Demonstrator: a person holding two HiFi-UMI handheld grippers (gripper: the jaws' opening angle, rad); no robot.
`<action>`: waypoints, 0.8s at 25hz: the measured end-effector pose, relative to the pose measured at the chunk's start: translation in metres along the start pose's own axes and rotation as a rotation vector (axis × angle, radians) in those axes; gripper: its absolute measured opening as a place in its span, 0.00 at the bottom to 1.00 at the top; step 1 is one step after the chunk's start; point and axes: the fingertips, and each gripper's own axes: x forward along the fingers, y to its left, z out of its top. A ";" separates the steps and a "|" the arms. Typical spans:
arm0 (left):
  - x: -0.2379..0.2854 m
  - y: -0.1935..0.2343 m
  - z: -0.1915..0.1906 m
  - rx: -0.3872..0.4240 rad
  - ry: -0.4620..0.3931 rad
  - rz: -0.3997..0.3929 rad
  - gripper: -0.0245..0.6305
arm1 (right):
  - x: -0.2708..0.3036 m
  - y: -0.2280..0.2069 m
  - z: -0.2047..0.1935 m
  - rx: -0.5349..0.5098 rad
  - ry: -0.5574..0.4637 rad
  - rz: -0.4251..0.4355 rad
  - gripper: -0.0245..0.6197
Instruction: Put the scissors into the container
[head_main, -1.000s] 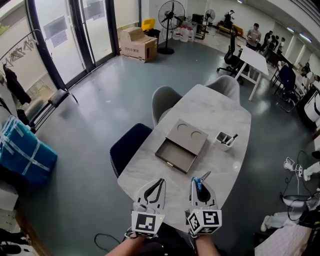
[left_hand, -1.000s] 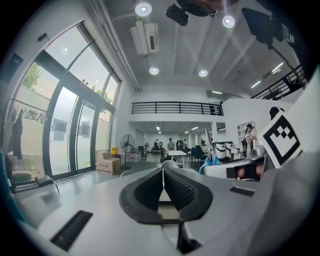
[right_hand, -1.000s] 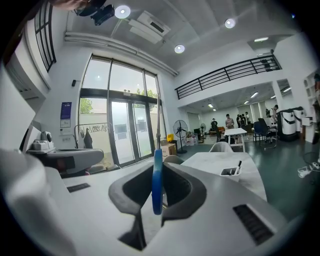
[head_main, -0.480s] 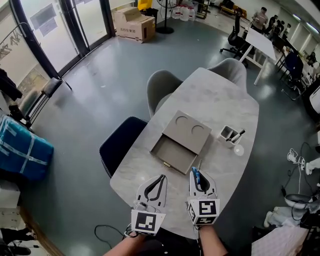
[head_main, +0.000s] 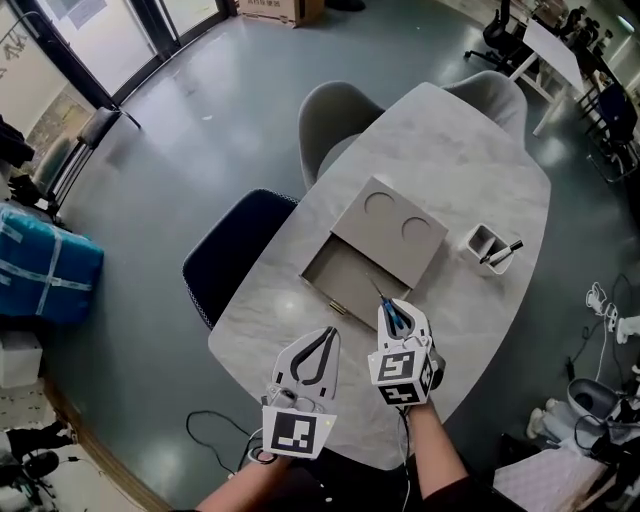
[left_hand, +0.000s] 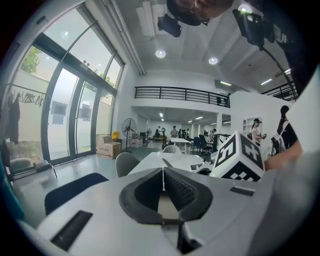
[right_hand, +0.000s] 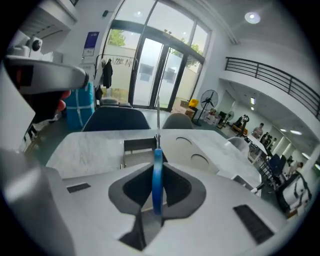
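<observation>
your right tongs (head_main: 397, 318) clench the scissors (right_hand: 157, 176) above the surface (head_main: 480, 190), just beside the open container (head_main: 343, 278). your left tongs (head_main: 324, 340) are closed, empty (dropping them in remains).

Illumination is bright and even in all 3 views. Daylight enters through the tall glass doors (right_hand: 150, 75) — their panes blow out to white — and round ceiling lights (left_hand: 160, 53) add to it. Shadows on the marble table (head_main: 480, 180) are soft and faint. Fisheye distortion bows straight lines toward the edges; both gripper views fade to black at the corners. The left gripper (left_hand: 163, 169) body, close to the lens, is out of focus.
</observation>
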 end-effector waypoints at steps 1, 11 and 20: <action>0.004 0.001 -0.004 0.002 0.004 0.000 0.06 | 0.011 0.001 -0.004 -0.018 0.025 0.015 0.10; 0.038 0.014 -0.038 -0.009 0.065 0.019 0.06 | 0.087 0.010 -0.024 -0.235 0.217 0.099 0.10; 0.059 0.036 -0.058 -0.018 0.097 0.046 0.06 | 0.123 0.015 -0.048 -0.405 0.330 0.085 0.10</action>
